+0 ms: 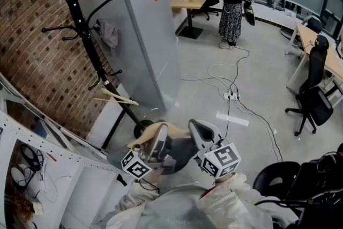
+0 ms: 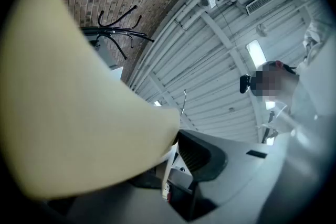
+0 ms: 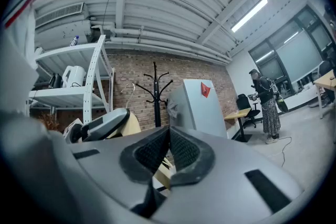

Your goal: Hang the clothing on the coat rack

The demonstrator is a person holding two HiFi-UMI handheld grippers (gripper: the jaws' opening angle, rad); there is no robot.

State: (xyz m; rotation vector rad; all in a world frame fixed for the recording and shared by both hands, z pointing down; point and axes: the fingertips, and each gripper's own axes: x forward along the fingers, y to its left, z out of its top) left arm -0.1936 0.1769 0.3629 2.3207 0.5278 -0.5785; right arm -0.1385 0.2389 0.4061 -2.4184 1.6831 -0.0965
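The black coat rack (image 1: 86,35) stands by the brick wall, with a grey garment (image 1: 110,34) on one hook and a wooden hanger (image 1: 115,97) lower down. Close to my body, my left gripper (image 1: 159,134) is shut on a second pale wooden hanger (image 1: 147,134). In the left gripper view that hanger (image 2: 79,113) fills the left side and presses against the dark pad, its wire hook (image 2: 184,101) behind. A dark grey cloth (image 1: 181,154) lies between the two grippers. My right gripper (image 1: 197,128) is beside it, pads (image 3: 184,147) shut together, with wood showing just below them.
A tall grey panel with a red triangle (image 1: 150,35) leans right of the rack. White shelving (image 1: 32,169) stands at my left. A person (image 1: 231,2) stands at the far desk. Cables and a power strip (image 1: 231,96) lie on the floor near office chairs (image 1: 313,99).
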